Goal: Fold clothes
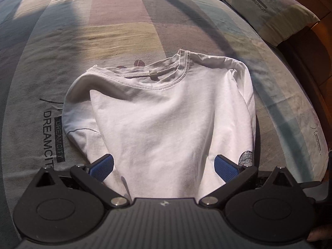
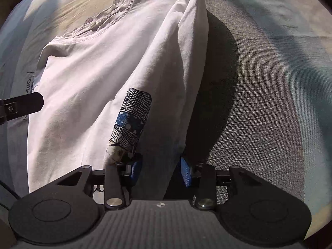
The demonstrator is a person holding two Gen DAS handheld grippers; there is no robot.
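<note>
A white long-sleeved shirt (image 1: 166,112) lies on the bed, collar at the far end, both sleeves folded in over its sides. My left gripper (image 1: 164,166) is open, its blue pads over the shirt's near hem. In the right wrist view the shirt (image 2: 99,66) fills the left half. My right gripper (image 2: 160,171) is shut on the shirt's right side and holds a fold of white cloth lifted off the bed. A black-and-blue patterned patch (image 2: 132,116) shows on the held cloth. The left gripper's finger (image 2: 25,103) shows at the left edge.
The bedsheet (image 1: 116,27) is patterned in pale blocks with "DREAMCITY" printed on it. A matching pillow (image 1: 265,6) lies at the far right. The bed's right edge (image 1: 311,95) drops to a dark frame. Grey sheet (image 2: 259,114) lies right of the shirt.
</note>
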